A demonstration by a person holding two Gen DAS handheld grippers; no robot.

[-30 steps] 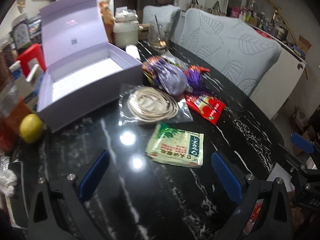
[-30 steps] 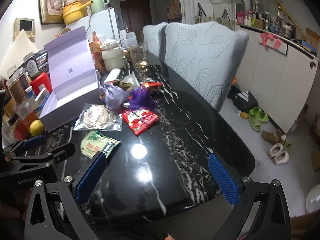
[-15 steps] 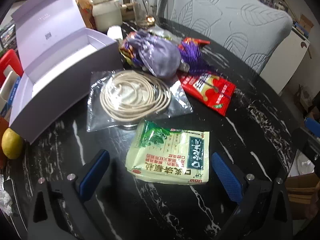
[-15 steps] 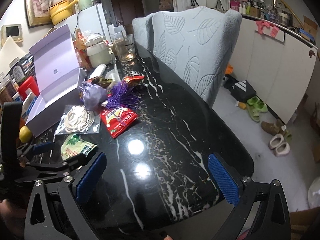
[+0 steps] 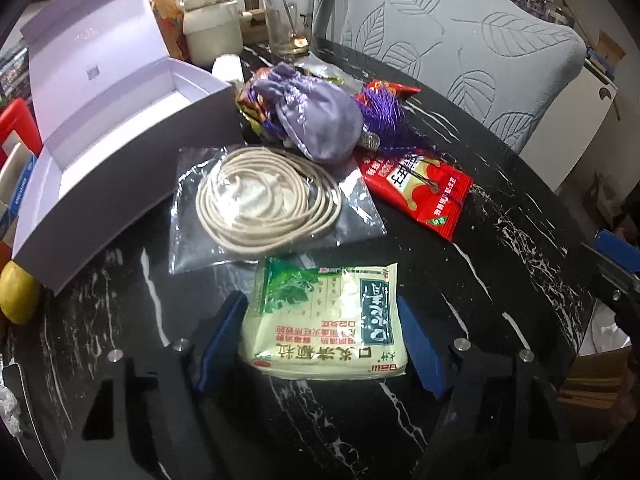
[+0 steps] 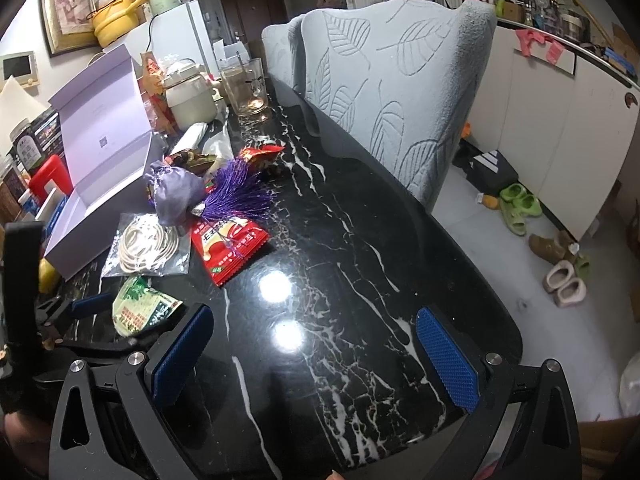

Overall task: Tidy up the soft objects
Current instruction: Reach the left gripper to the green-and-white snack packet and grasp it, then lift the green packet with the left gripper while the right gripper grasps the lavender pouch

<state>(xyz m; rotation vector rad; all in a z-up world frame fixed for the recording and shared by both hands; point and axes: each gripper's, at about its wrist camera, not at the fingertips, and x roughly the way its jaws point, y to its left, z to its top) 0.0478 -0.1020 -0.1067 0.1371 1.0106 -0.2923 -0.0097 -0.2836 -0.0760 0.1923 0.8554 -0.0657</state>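
Lower centre of the left wrist view: the left claw (image 5: 322, 338), its jaws just narrowed, is clenched on the green packet (image 5: 326, 320) lying on the bench (image 5: 500, 248). The packet's near edge hides the pad tips. The right claw (image 6: 316, 358) is seen released, over bare bench.

Green-and-cream packet (image 5: 326, 320), red sachet (image 5: 420, 192), lilac pouch (image 5: 316, 116), white-veined black table (image 6: 360, 260), blue fingers (image 6: 446, 364).
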